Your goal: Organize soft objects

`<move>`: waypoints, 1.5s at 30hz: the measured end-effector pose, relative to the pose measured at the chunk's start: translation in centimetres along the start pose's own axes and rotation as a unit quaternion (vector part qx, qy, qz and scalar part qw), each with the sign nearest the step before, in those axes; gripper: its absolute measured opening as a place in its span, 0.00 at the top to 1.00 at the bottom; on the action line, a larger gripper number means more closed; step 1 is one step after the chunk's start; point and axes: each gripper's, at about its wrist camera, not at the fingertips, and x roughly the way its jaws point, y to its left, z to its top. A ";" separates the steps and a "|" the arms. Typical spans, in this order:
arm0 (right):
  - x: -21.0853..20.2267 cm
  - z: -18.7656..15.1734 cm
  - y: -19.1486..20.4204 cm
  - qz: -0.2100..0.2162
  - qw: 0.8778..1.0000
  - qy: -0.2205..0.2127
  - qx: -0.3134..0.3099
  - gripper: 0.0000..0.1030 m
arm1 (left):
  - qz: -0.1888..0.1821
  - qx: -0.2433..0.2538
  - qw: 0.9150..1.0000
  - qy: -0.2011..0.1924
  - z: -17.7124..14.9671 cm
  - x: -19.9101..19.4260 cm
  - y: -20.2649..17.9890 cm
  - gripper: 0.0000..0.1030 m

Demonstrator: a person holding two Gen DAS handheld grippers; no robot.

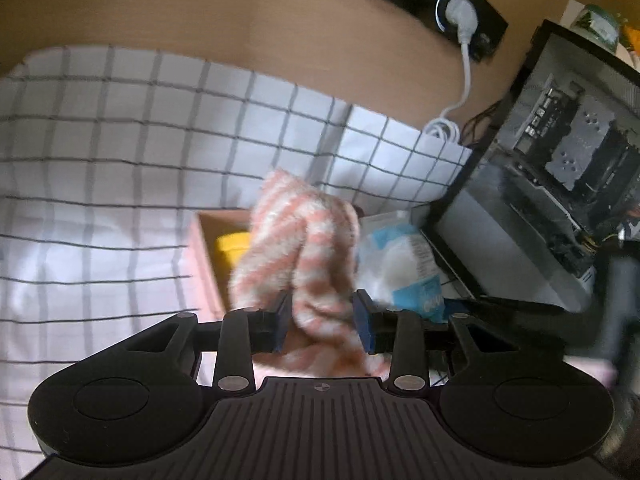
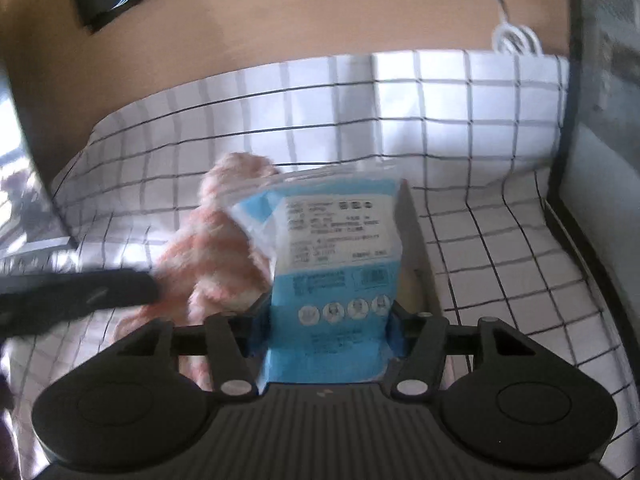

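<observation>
Both grippers w/ soft items: sock [image 1: 304, 240], pack [image 2: 340, 256].

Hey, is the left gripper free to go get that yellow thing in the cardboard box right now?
Probably not yet. The left gripper is closed on the pink striped cloth, which hangs in front of the cardboard box and partly hides the yellow thing. It would likely have to drop the cloth first.

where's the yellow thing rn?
Left wrist view: yellow object inside the cardboard box on the checked cloth, just left of the striped fuzzy cloth.
</observation>
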 end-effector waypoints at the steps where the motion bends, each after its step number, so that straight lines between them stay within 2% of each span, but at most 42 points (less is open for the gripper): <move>1: -0.6 -0.1 0.5 -0.006 1.000 -0.004 -0.015 0.36 | -0.008 -0.005 1.000 0.009 -0.1 1.0 -0.1 0.64; 3: -2.3 -0.7 1.3 -0.025 0.999 -0.021 -0.041 0.35 | -0.020 -0.007 0.999 0.026 -0.4 2.9 -0.3 0.64; 5: -3.8 -1.1 2.0 -0.050 0.996 -0.043 -0.058 0.40 | -0.024 -0.007 0.999 0.034 -0.9 4.3 -0.1 0.64; 6: -4.0 -1.2 2.3 -0.063 0.995 -0.045 -0.066 0.50 | -0.022 -0.005 0.999 0.034 -1.0 4.7 0.0 0.64; 9: -3.1 -0.8 2.6 -0.071 0.995 -0.027 -0.058 0.51 | -0.030 -0.020 0.999 0.030 -0.8 4.9 0.9 0.67; 12: -1.4 -0.3 2.2 -0.077 0.996 -0.017 -0.043 0.51 | -0.041 -0.038 0.998 0.013 -0.3 3.2 1.5 0.67; 16: -0.3 -0.2 0.6 -0.050 0.999 -0.009 0.001 0.50 | -0.040 -0.056 0.997 -0.037 -0.3 -0.6 1.5 0.67; 18: -0.1 -0.2 0.1 -0.037 0.999 -0.010 0.011 0.49 | -0.026 -0.054 0.996 -0.058 -0.9 -2.4 1.0 0.67; 23: -0.5 -1.0 -0.3 -0.017 1.000 -0.021 -0.013 0.47 | 0.052 -0.048 0.992 -0.104 -5.1 -6.6 -1.3 0.67; 24: -1.1 -1.1 -0.5 -0.013 1.000 -0.024 -0.013 0.44 | 0.068 -0.046 0.990 -0.111 -6.2 -7.3 -1.8 0.67; 25: -2.0 -1.1 -0.7 -0.002 0.999 -0.032 -0.012 0.37 | 0.083 -0.043 0.989 -0.113 -7.3 -7.9 -2.4 0.67; 27: -4.2 -1.1 -1.1 0.018 0.998 -0.057 -0.013 0.26 | 0.101 -0.029 0.989 -0.104 -9.4 -8.6 -3.4 0.67; 28: -5.5 -1.3 -1.3 0.021 0.997 -0.075 -0.019 0.24 | 0.108 -0.020 0.989 -0.096 -10.3 -8.5 -3.8 0.67; 30: -8.2 -1.7 -1.5 0.013 0.993 -0.108 -0.039 0.23 | 0.131 0.007 0.989 -0.075 -12.0 -8.1 -4.8 0.67; 33: -11.2 -3.4 -1.9 -0.011 0.991 -0.120 -0.055 0.17 | 0.164 0.038 0.985 -0.047 -15.3 -7.5 -5.5 0.66; 37: -12.2 -8.3 -2.4 -0.022 0.995 -0.079 -0.049 0.17 | 0.213 0.051 0.976 0.000 -18.9 -6.1 -5.7 0.66; 39: -11.4 -10.6 -2.5 -0.021 0.998 -0.044 -0.047 0.17 | 0.212 0.031 0.976 0.019 -19.8 -5.5 -5.2 0.66; 40: -10.9 -11.8 -2.5 -0.018 0.998 -0.027 -0.048 0.17 | 0.213 0.029 0.976 0.017 -20.3 -5.4 -5.3 0.64; 41: -10.3 -12.9 -2.3 -0.015 0.998 -0.011 -0.053 0.17 | 0.214 0.034 0.976 0.012 -20.5 -5.2 -5.6 0.58; 42: -9.8 -13.7 -2.1 -0.013 0.998 0.001 -0.059 0.17 | 0.215 0.038 0.976 0.010 -20.7 -4.9 -5.9 0.47; 43: -9.3 -14.3 -1.9 -0.013 0.998 0.013 -0.065 0.17 | 0.214 0.039 0.976 0.009 -20.7 -4.6 -6.3 0.41; 45: -8.5 -14.8 -1.7 -0.018 0.997 0.028 -0.067 0.17 | 0.214 0.044 0.976 0.007 -20.7 -3.8 -6.9 0.19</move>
